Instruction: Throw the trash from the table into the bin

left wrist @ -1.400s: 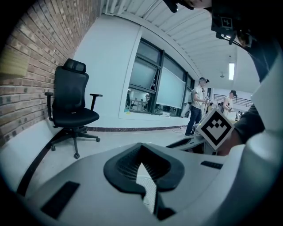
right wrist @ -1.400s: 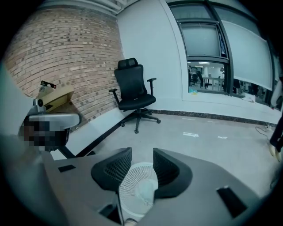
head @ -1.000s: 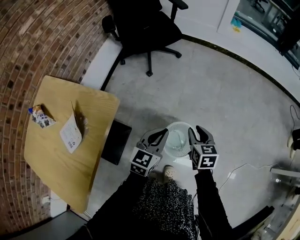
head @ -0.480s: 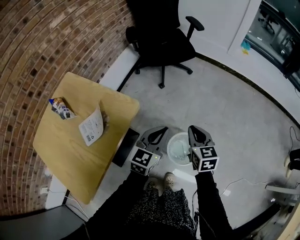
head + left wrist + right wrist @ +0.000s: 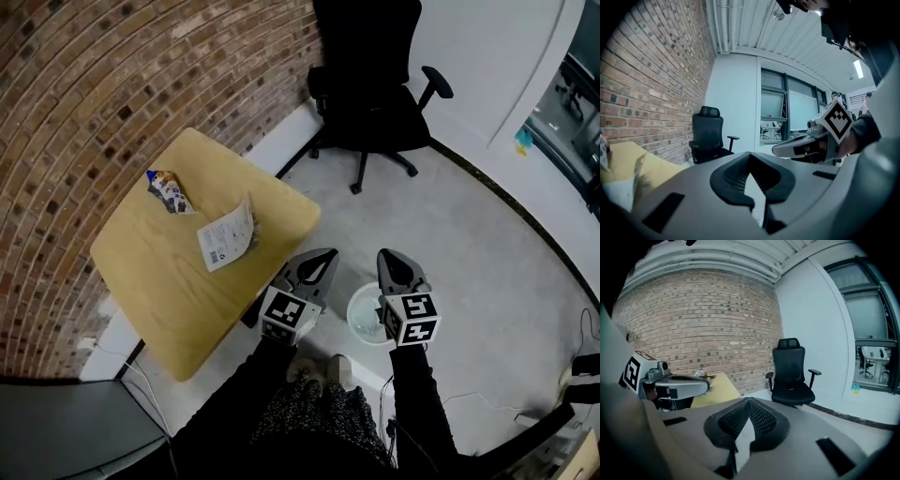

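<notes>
Brick wall: a red-brown brick wall [image 5: 112, 84] fills the left of the head view, behind the table.
Table: a light wooden table with rounded corners [image 5: 169, 291] stands against that wall.
Wrapper: a small crumpled, colourful snack wrapper [image 5: 170, 190] lies on the tabletop near the wall edge.
Packet: a flat white paper packet with a printed barcode [image 5: 228, 239] lies just right of the wrapper, apart from it. Something brownish sits at its right edge, possibly part of the same bag; the view is too small to settle it.
Left gripper: the left gripper [image 5: 323, 261] hangs off the table's near corner, above the floor. In its own view, the left gripper [image 5: 750, 153] has its jaws clenched tip to tip, with nothing between them.
Bin: a round, translucent white bin [image 5: 354, 309] stands on the pale grey floor [image 5: 487, 244] between the two grippers, well clear of both pieces of trash.
Chair: a black swivel office chair with armrests [image 5: 370, 84] stands further back, beside the wall.
Right gripper: the right gripper [image 5: 392, 261] is held level with the left one, over the bin's right side. In its own view, the right gripper [image 5: 749, 400] has jaws that have just been closing. They now meet on nothing.
</notes>
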Tool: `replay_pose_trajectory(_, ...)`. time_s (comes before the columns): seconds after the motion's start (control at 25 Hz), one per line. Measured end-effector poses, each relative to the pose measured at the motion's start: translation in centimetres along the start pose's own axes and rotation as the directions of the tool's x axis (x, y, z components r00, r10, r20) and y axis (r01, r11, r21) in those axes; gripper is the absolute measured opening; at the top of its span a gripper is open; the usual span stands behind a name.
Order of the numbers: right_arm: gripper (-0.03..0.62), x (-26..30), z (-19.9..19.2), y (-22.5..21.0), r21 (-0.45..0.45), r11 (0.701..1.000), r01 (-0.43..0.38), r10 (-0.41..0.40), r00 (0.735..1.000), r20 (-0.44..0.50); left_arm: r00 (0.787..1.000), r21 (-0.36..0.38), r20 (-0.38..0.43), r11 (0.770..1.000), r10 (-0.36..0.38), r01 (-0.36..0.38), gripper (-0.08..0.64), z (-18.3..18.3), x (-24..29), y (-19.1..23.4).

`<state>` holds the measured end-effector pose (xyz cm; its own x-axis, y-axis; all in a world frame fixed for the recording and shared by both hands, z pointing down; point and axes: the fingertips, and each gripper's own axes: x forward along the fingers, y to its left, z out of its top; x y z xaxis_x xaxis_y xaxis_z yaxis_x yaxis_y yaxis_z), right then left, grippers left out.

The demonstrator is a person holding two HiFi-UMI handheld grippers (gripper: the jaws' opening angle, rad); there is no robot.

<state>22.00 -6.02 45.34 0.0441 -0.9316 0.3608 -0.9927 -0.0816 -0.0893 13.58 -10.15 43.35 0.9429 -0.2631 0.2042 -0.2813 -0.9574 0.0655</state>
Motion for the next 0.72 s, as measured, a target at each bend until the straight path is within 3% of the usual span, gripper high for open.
replay_pose_trajectory(0.16,0.012,1.0,2.9,2.3,-0.035,0.997,-0.075,0.076,0.997,0.025,0.995,0.003,0.012,0.995,0.101,-0.101,0.006,1.5,-2.9,2.2)
replay_pose_trajectory(0.32,0.011,2.2,5.3,5.0,-0.086,0.984,-0.157,0.161,0.986,0.040,0.975,0.023,0.029,0.975,0.222,-0.222,0.006,2.5,-6.7,5.2)
replay_pose_trajectory(0.72,0.011,4.6,9.2,13.7,-0.159,0.927,-0.340,0.352,0.934,0.056,0.889,0.032,0.049,0.889,0.455,-0.457,0.006,4.0,-15.5,9.9)
